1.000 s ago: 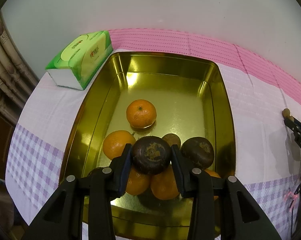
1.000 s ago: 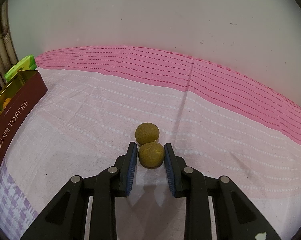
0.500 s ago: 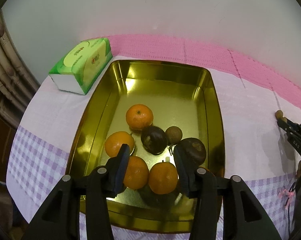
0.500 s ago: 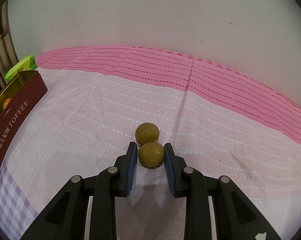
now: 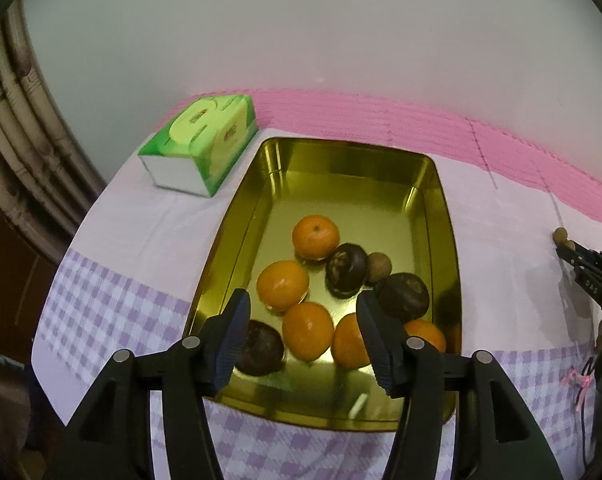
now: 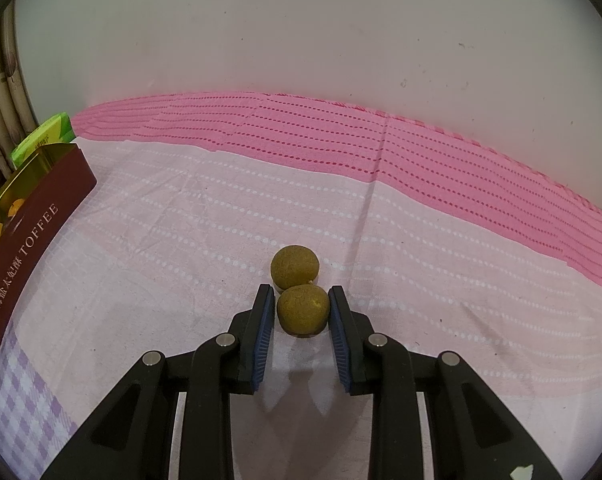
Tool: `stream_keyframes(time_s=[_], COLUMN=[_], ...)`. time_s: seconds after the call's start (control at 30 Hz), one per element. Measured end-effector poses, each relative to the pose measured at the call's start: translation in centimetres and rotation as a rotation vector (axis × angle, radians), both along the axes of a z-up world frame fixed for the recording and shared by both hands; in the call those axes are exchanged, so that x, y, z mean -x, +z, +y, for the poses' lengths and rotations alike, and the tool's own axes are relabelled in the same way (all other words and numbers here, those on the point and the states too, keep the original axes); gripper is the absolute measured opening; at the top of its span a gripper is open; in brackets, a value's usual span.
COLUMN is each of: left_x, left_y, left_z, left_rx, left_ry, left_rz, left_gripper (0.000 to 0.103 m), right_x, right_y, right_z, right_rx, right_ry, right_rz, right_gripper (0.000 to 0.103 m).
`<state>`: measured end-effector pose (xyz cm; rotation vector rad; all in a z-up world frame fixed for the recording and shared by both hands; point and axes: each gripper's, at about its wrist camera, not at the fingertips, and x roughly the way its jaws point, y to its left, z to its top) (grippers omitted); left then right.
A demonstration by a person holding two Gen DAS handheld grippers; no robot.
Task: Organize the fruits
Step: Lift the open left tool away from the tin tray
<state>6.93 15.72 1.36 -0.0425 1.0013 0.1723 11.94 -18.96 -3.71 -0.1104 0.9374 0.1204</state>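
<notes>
A gold tin tray (image 5: 237, 236) holds several oranges (image 5: 316, 236), three dark round fruits (image 5: 347, 268) and a small brown one (image 5: 379, 267). My left gripper (image 5: 303, 298) hangs over the tray's near end, its jaws opening with nothing between the pads. In the right wrist view two olive-brown round fruits lie on the pink cloth. My right gripper (image 6: 301, 292) is shut on the near one (image 6: 303, 310), which rests on the cloth. The far one (image 6: 295, 266) touches it. The right gripper (image 5: 581, 266) also shows at the right edge of the left wrist view.
A green tissue pack (image 5: 201, 148) lies beside the tray's far left corner. The tray's dark red outer wall (image 6: 33, 240) reads TOFFEE. A white wall backs the table. The cloth is pink at the back and purple-checked at the front edge.
My left gripper let go of a dark fruit, which now lies in the tray beside the far orange, and the gripper has risen and spread its jaws. The right gripper has not moved.
</notes>
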Motion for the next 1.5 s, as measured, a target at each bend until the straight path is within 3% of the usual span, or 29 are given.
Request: stream_keyframes(time_s=[0.37, 0.53, 1.0, 1.5], left_x=[1.4, 2.1, 2.5, 2.6], left_y=[-0.5, -0.2, -1.1, -0.7], left_z=[0.4, 1.2, 3.0, 2.9], left_rx=[-0.067, -0.07, -0.031, -0.013], left_ry=[0.004, 0.031, 0.09, 0.084], left_rz=[0.001, -0.01, 0.026, 0.022], left_gripper=[0.057, 0.065, 0.073, 0.076], right_x=[0.0, -0.1, 0.3, 1.2], right_y=[0.0, 0.1, 0.8, 5.0], right_z=[-0.1, 0.0, 1.2, 7.1], right_rx=[-0.003, -0.002, 0.029, -0.018], right_ry=[-0.002, -0.015, -0.054, 0.079], right_rz=[0.002, 0.011, 0.016, -0.034], right_gripper=[0.026, 0.024, 0.023, 0.023])
